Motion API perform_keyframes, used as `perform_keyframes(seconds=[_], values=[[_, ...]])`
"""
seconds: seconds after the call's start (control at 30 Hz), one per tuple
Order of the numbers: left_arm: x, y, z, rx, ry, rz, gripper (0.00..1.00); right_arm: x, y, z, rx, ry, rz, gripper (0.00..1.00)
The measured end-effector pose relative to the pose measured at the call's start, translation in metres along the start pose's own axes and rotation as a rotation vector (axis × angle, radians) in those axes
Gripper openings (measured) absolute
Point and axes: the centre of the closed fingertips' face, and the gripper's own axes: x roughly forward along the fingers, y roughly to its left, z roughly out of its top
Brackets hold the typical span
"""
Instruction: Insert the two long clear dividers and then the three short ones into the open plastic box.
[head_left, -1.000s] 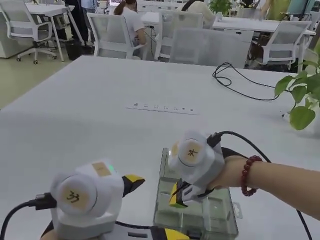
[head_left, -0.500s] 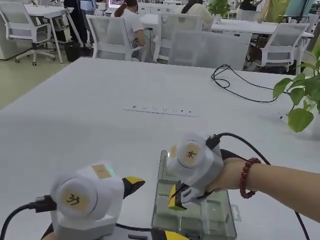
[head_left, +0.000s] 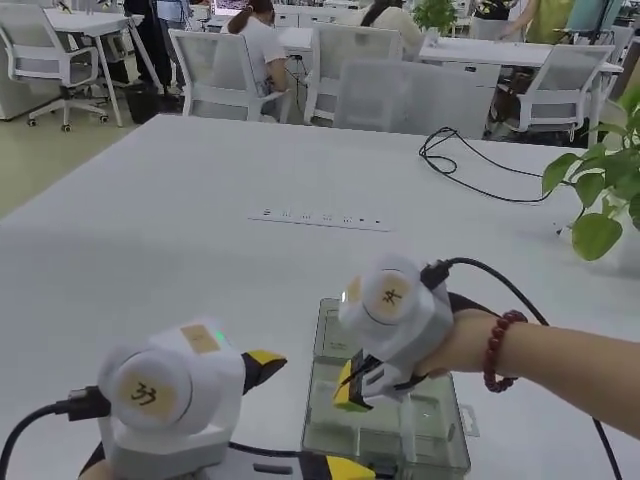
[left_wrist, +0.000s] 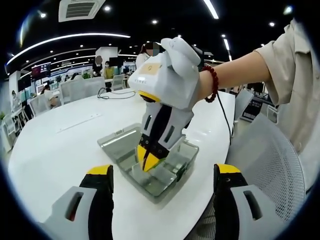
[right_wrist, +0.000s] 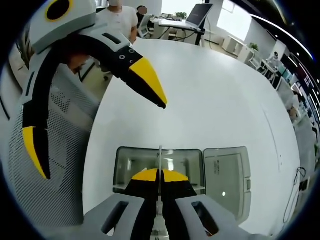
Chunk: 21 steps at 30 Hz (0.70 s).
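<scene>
White tabletop (head_left: 200, 230), open clear box (head_left: 430, 445) near its edge on the person's side, lid lying flat beside the deep half. Left tool (left_wrist: 164, 169): jaws spread wide, holding nothing, aimed at the box from just beside it. Right tool (right_wrist: 160, 175): over the deep half, jaws pinched tight on a thin clear divider (right_wrist: 160, 155) held upright, edge-on. Can't tell if it's seated.

tally: two grippers of mine, left gripper (head_left: 305, 415) and right gripper (right_wrist: 160, 174). one open clear box (head_left: 430, 430). one clear divider (right_wrist: 160, 155) i can make out. one leafy plant (head_left: 600, 200), one bead bracelet (head_left: 497, 350), one counter (head_left: 180, 230).
</scene>
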Motion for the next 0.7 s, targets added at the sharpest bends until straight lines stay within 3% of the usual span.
perform_keyframes(seconds=[0.7], values=[[0.001,-0.002,-0.001,0.0,0.005,-0.001,0.84,0.012,0.0,-0.005,0.011,0.084,0.037,0.02]])
